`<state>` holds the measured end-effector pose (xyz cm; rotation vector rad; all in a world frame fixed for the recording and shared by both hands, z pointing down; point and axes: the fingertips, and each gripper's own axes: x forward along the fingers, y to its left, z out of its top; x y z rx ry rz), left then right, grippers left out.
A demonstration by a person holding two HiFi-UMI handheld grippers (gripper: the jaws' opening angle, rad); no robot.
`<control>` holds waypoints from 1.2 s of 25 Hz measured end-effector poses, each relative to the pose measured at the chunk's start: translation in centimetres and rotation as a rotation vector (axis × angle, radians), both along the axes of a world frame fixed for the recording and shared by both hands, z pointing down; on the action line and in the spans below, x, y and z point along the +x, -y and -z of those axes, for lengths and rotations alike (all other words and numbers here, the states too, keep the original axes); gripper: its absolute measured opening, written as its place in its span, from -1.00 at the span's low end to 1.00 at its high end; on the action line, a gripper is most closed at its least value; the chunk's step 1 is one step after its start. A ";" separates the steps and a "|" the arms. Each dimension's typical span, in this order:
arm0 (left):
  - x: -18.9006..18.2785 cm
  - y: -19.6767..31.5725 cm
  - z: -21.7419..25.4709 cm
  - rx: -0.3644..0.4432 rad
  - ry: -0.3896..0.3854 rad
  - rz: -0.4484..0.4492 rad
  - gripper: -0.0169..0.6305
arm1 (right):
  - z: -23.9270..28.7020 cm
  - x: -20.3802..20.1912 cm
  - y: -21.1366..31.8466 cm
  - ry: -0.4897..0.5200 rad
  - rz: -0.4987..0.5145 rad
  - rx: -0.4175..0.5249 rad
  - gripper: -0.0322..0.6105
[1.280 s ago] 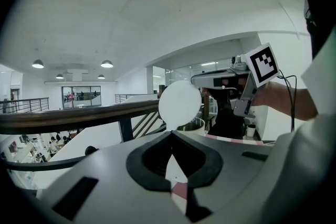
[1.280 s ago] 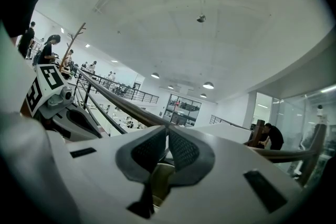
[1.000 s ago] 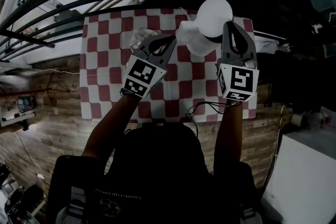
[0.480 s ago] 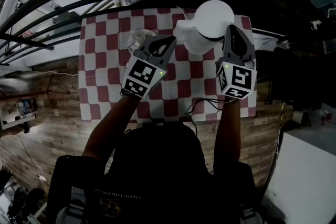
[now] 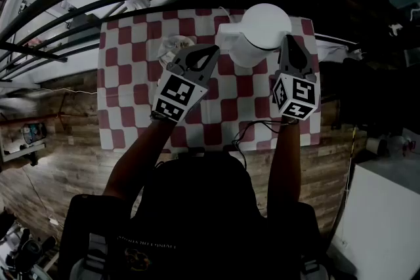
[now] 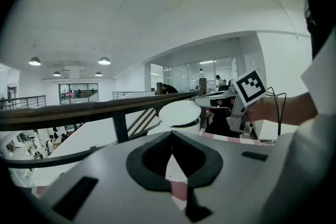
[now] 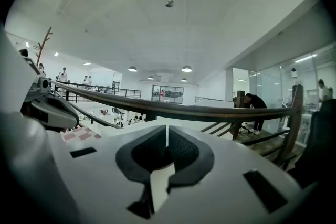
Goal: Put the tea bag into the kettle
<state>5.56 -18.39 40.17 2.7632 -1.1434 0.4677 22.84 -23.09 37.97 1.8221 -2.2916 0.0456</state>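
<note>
Head view: the right claw (image 5: 289,40) has dropped and rolled over the last second. It now sits close beside the right flank of the white kettle (image 5: 246,52), clenched on nothing. The left claw (image 5: 215,48) holds its spot, pinched shut too, and its own view shows it empty. A pale crumpled bundle, likely the tea bag (image 5: 172,46), lies on the checkered table (image 5: 131,108) just beside that left claw, outside the kettle. The lid (image 5: 266,18) looks down, so I'd say opening comes first. The bag isn't picked up yet.

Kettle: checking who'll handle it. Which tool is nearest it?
The right tool, its tip at the edge of the white kettle; the left tool sits apart, over the checked cloth.
</note>
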 end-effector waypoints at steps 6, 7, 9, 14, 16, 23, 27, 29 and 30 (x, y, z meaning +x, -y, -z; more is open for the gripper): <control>0.2 0.0 -0.1 0.002 -0.001 0.000 -0.94 | -0.2 0.1 0.0 0.005 0.005 0.013 -0.82; 0.2 -0.1 -0.1 0.001 -0.001 0.000 -0.94 | -0.3 0.1 0.0 0.004 0.004 0.011 -0.82; 0.2 -0.1 -0.1 -0.001 0.000 0.000 -0.94 | -0.9 0.3 0.0 0.003 0.000 0.001 -0.82; -0.1 -0.4 -0.2 -0.010 0.005 0.002 -0.94 | -3.9 0.9 0.1 0.112 -0.021 -0.037 -0.84; -0.2 -0.6 -0.2 -0.010 0.011 -0.002 -0.94 | -4.4 1.6 -0.3 0.167 -0.046 -0.035 -0.84; -1.0 -1.4 -0.3 -0.013 0.018 0.009 -0.94 | -9.5 0.7 -2.5 0.127 -0.023 -0.255 -0.84; -1.6 -2.0 -0.4 -0.014 0.027 0.011 -0.94 | -9.8 -0.7 -3.8 0.129 0.006 -0.264 -0.84; -1.7 -2.3 -0.3 -0.010 0.025 0.005 -0.94 | -9.4 -1.4 -4.4 0.125 0.022 -0.263 -0.84; -1.8 -2.5 -0.3 -0.007 0.022 0.004 -0.94 | -9.2 -1.8 -4.6 0.121 0.030 -0.261 -0.84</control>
